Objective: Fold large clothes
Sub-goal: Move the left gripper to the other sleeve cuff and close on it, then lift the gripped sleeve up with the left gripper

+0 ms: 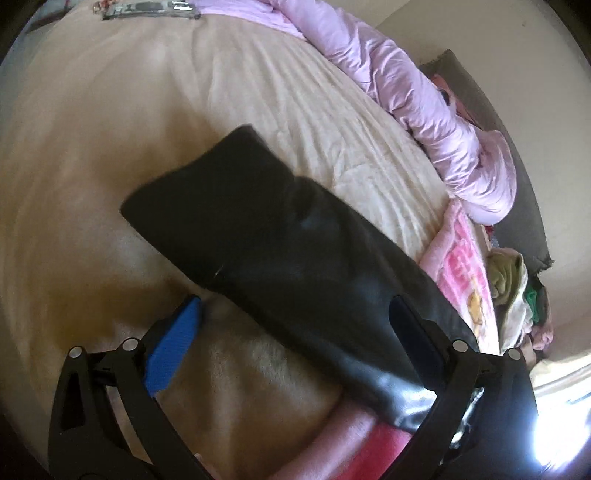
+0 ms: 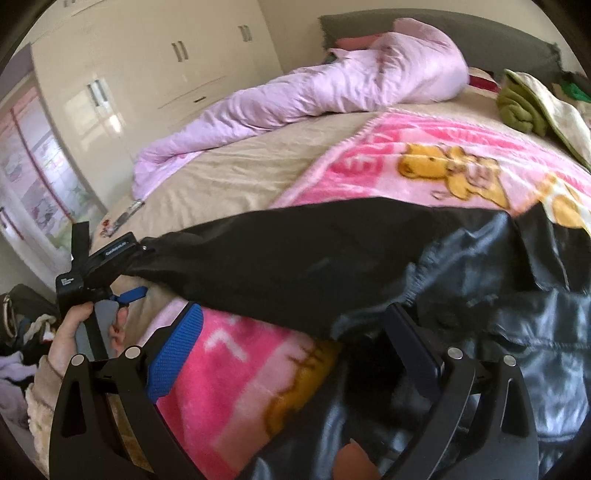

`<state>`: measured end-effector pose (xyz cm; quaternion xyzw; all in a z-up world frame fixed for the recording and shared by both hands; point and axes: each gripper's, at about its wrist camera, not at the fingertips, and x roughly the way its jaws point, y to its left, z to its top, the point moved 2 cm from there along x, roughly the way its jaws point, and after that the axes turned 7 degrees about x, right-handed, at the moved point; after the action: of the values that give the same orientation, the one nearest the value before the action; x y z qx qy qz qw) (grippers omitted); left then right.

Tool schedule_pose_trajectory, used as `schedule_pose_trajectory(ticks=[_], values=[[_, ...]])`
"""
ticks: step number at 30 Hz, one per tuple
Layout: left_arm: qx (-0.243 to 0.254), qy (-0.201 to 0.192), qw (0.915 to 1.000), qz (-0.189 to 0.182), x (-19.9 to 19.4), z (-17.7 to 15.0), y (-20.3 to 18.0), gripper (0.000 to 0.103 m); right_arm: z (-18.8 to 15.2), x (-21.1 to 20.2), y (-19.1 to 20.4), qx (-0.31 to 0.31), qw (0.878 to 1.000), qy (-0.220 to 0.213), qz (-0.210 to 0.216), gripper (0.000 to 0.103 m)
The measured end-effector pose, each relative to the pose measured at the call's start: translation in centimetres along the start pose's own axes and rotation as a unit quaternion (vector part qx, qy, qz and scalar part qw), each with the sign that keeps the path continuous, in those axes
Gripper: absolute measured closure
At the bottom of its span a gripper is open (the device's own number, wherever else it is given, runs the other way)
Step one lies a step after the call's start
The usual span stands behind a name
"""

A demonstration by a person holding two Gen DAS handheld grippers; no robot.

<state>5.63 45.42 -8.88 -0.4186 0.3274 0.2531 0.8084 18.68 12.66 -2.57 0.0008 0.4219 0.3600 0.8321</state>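
Observation:
A black leather jacket (image 2: 517, 295) lies on the bed. Its black sleeve (image 1: 277, 236) stretches flat across the beige sheet; in the right wrist view the sleeve (image 2: 295, 258) runs leftwards. My left gripper (image 1: 295, 317) is open, its blue pad (image 1: 173, 350) on the sheet and its right finger over the sleeve. The left gripper also shows in the right wrist view (image 2: 129, 273), beside the sleeve's cuff end. My right gripper (image 2: 295, 343) is open above the jacket's elastic hem, holding nothing.
A pink cartoon blanket (image 2: 424, 155) and a beige sheet (image 1: 110, 147) cover the bed. A rolled lilac duvet (image 2: 332, 85) lies along the far side. Folded green and cream clothes (image 2: 535, 107) sit by the grey headboard (image 2: 443, 26). A wardrobe (image 2: 147, 66) stands behind.

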Motion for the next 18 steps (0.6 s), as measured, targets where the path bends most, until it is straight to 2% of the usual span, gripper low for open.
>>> schedule_pose_trajectory(ticks=[3,4,5,8,11,13,18], values=[[0.013,-0.015,0.9998,0.002,0.1,0.3,-0.6,0.01,-0.6,-0.7,-1.3,0.019,1.0,0.0,-0.009,0.005],[0.019,-0.022,0.9995,-0.007,-0.1,0.4,-1.0,0.017,-0.9,-1.0,-1.9,0.026,1.0,0.001,-0.012,0.005],[0.027,-0.025,0.9993,-0.011,-0.2,0.5,-1.4,0.04,-1.0,-1.2,-2.2,0.03,0.999,0.0,-0.014,0.005],[0.046,-0.023,0.9987,0.003,0.2,0.6,-2.0,0.069,-1.7,-2.2,-3.8,0.041,0.999,-0.003,-0.029,0.005],[0.034,-0.038,0.9986,-0.01,-0.2,0.8,-2.0,0.09,-2.3,-3.5,-5.9,0.059,0.997,-0.011,-0.042,0.005],[0.037,-0.057,0.9972,-0.03,-1.2,1.1,-2.5,0.096,-2.6,-4.1,-7.1,0.073,0.996,-0.014,-0.048,0.005],[0.051,-0.096,0.991,-0.078,-4.2,0.9,-4.7,0.101,-3.8,-6.1,-10.6,0.115,0.991,-0.019,-0.068,0.005]])
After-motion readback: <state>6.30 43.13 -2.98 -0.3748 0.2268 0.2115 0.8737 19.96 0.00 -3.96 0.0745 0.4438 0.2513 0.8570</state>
